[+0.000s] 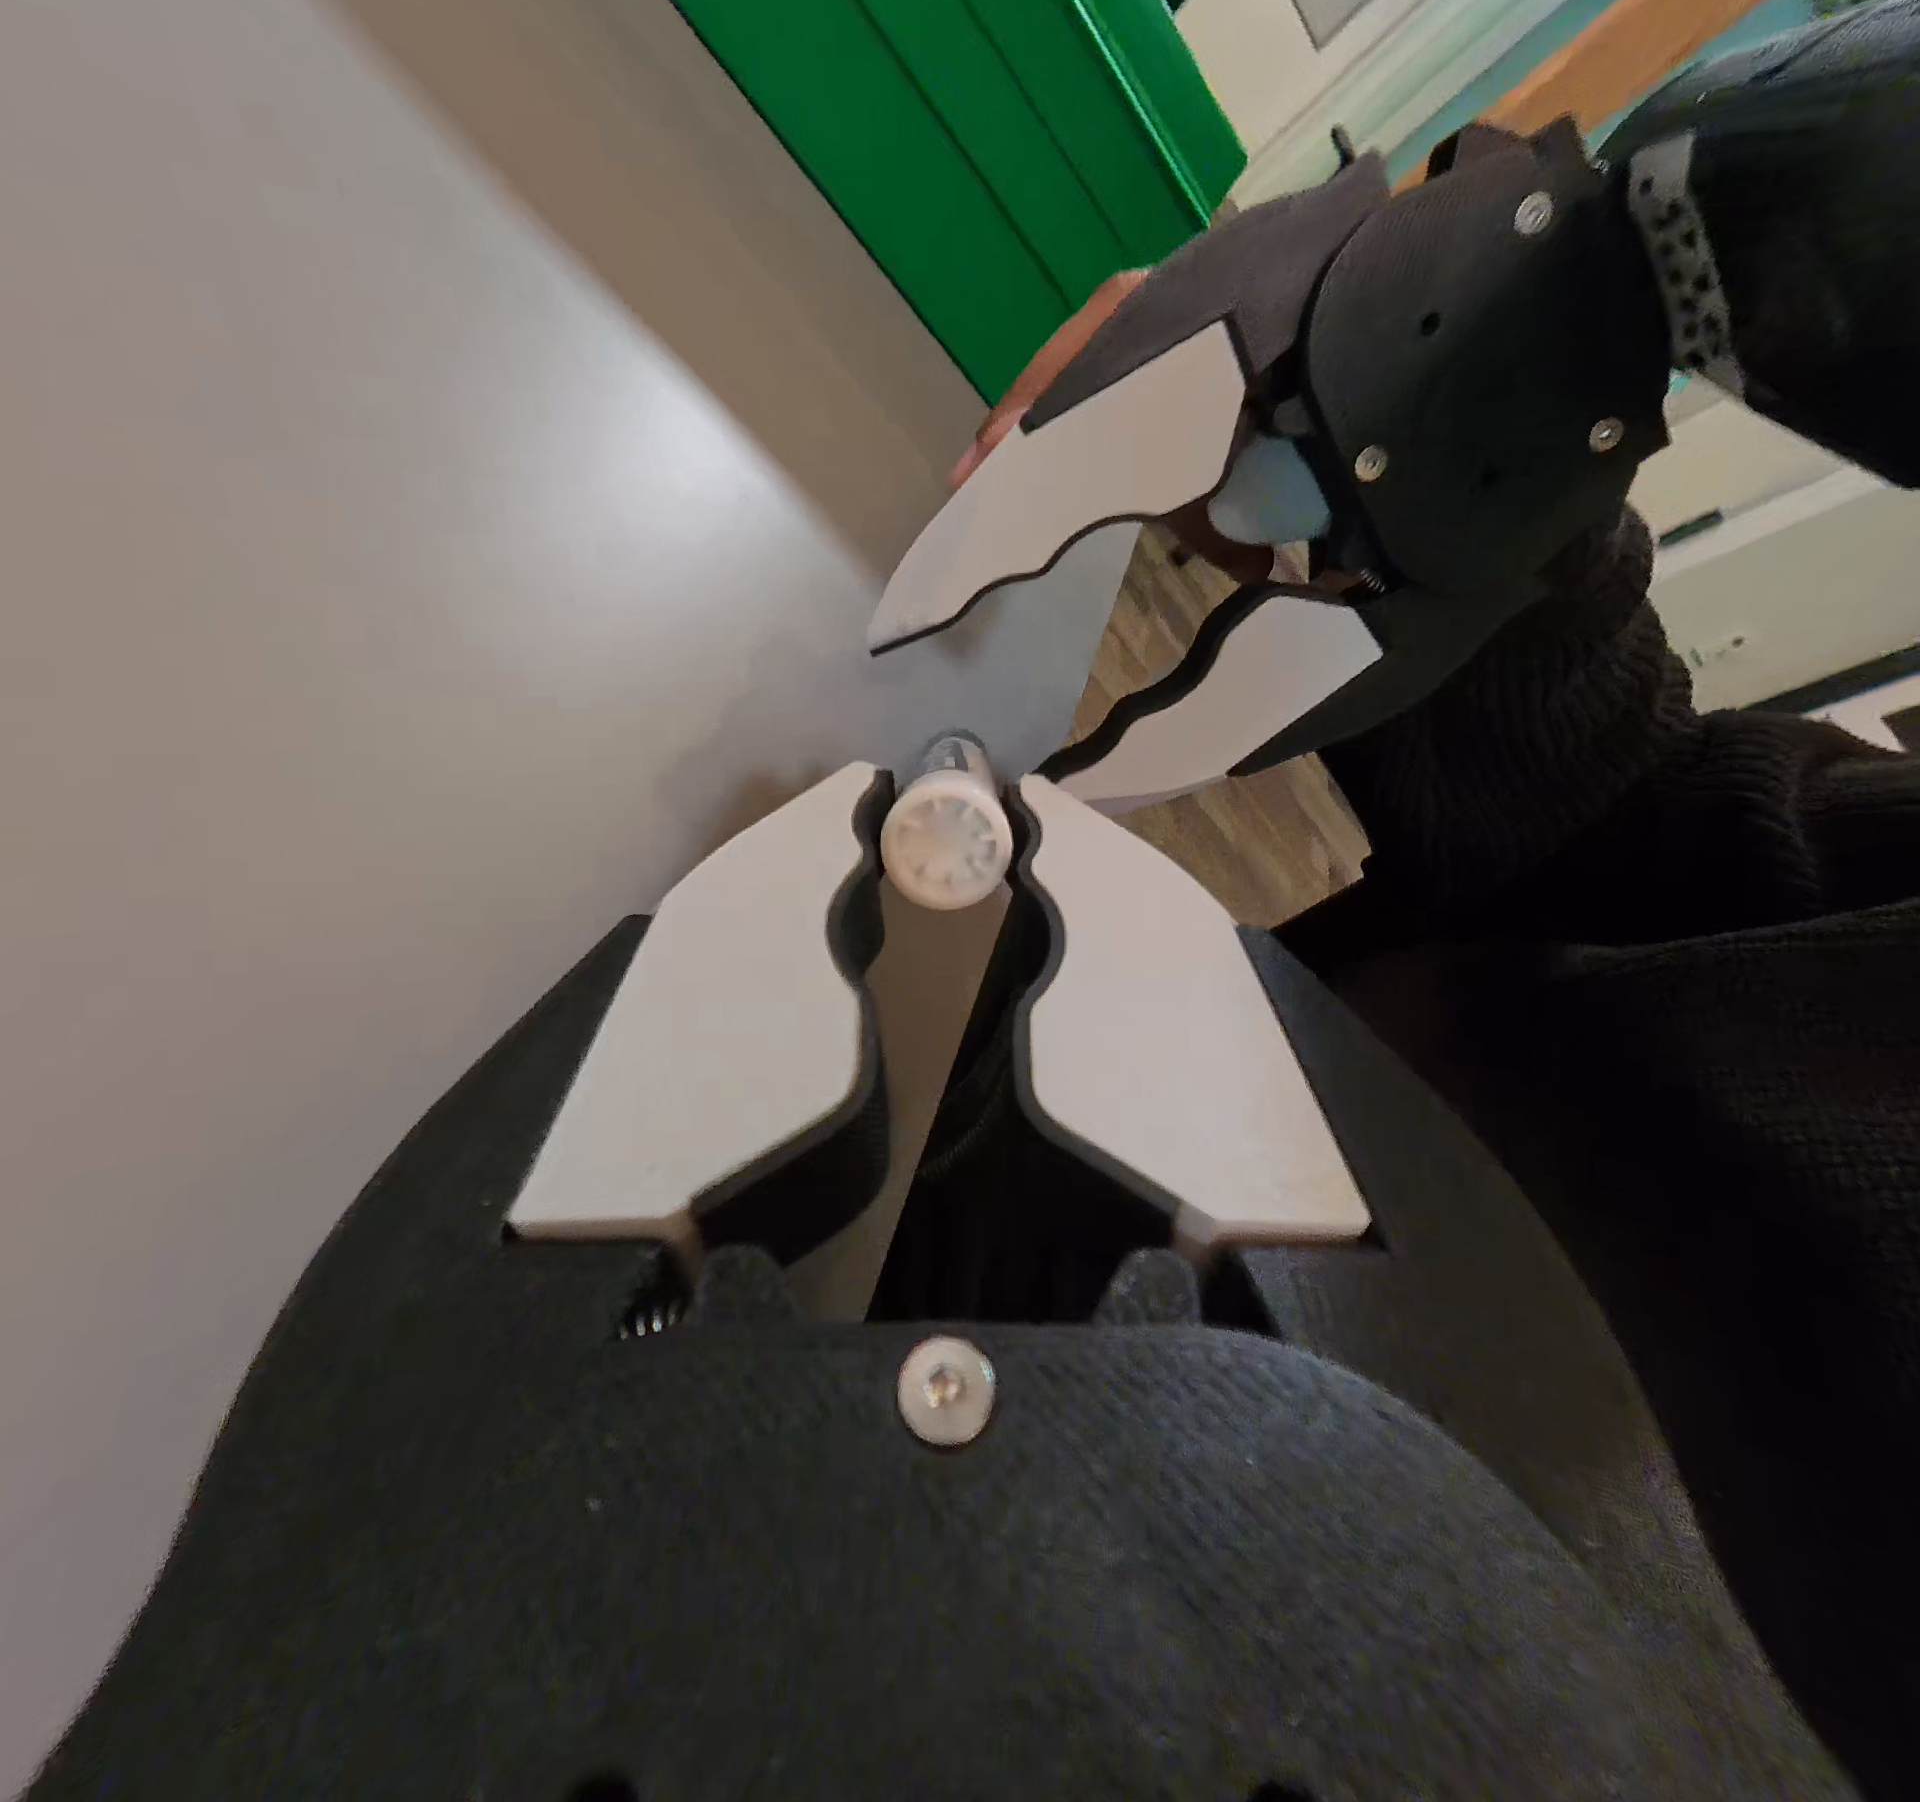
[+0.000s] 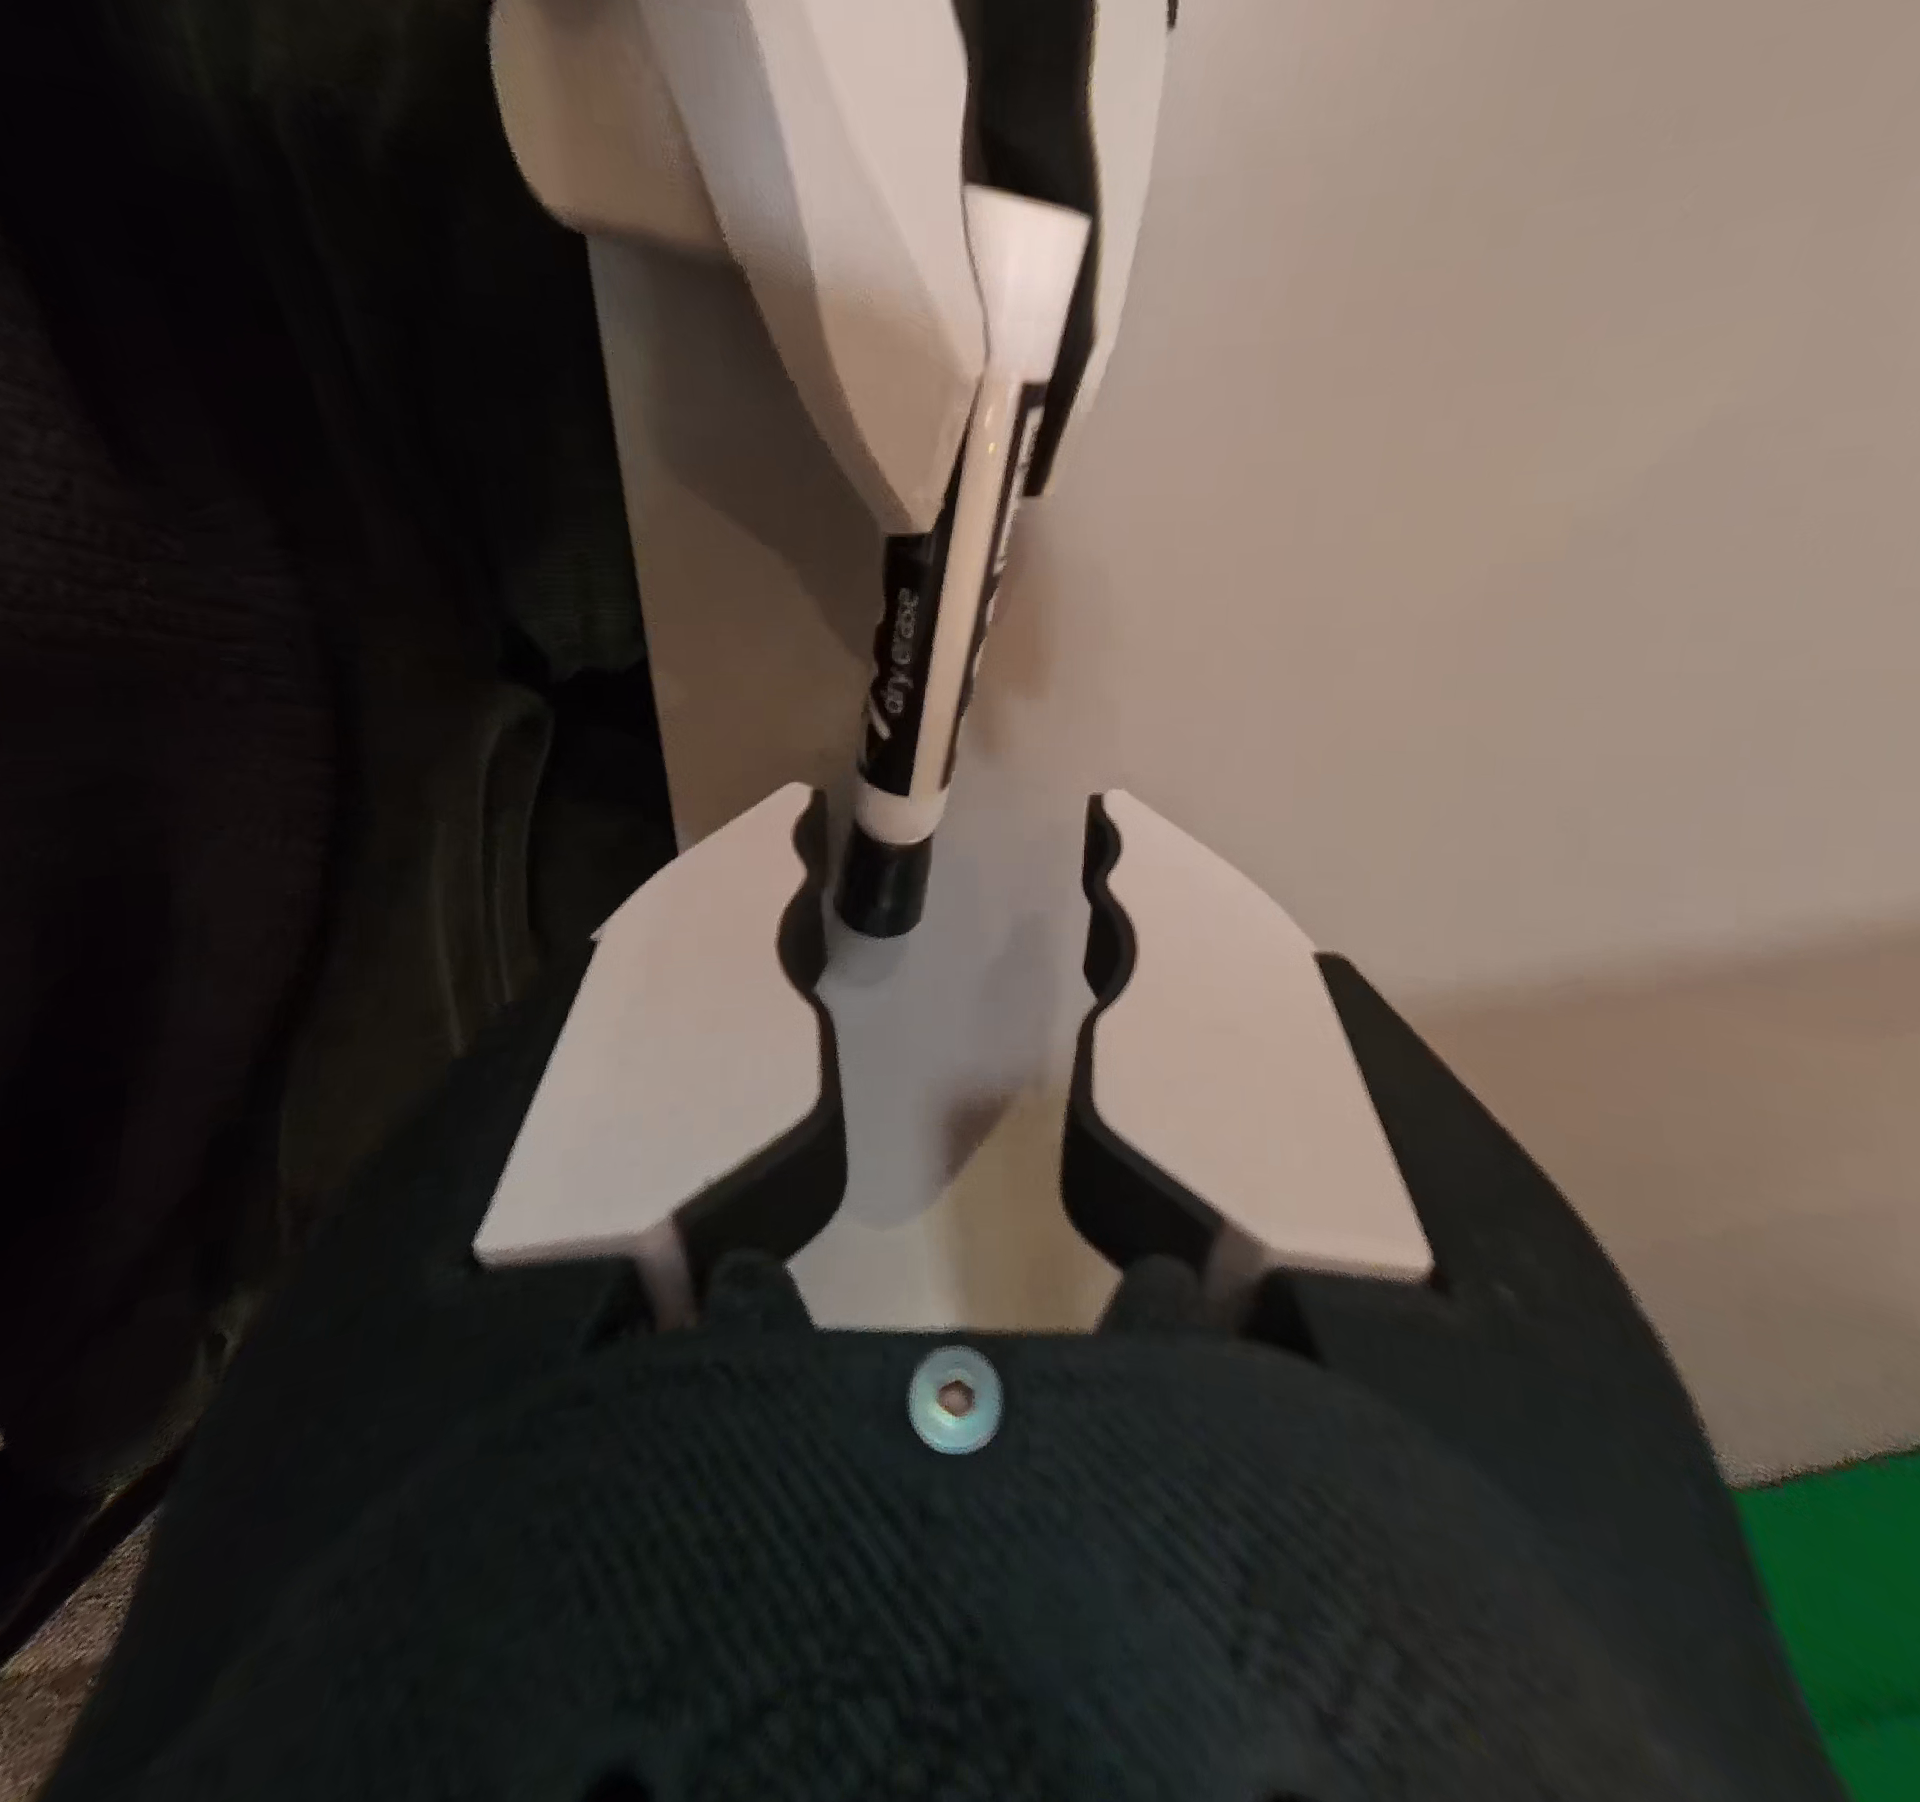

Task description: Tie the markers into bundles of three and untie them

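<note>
- The left gripper (image 1: pixel 948 796) was pinching a marker (image 1: pixel 948 843) between its white fingertips, the jaws drawn close against the barrel's white end, which faced the left wrist camera.
- In the right wrist view that same marker (image 2: pixel 925 672) showed as a white barrel with a black printed band and a black cap, slanting down from the left gripper (image 2: pixel 971 464) at the top of the picture.
- The right gripper (image 2: pixel 951 853) stood spread, its two white fingers well apart, and the marker's black cap sat in the gap, just beside or touching the inner edge of the finger on the picture's left; I cannot tell which.
- Seen from the left wrist camera, the right gripper (image 1: pixel 956 703) came in from the upper right of the marker, jaws wide, its tips reaching either side of the marker's far end.
- A white board surface (image 1: pixel 364 609) lay behind and to the left of the marker and filled most of the background; in the right wrist view it (image 2: pixel 1507 505) spread to the marker's right.
- A green panel (image 1: pixel 935 121) stood above the marker, beyond the white surface's edge.
- A dark knitted sleeve (image 1: pixel 1558 786) showed to the right of the marker, behind the right gripper's black body.
- A strip of wood-grain flooring (image 1: pixel 1226 838) showed just right of the marker, below the right gripper.
</note>
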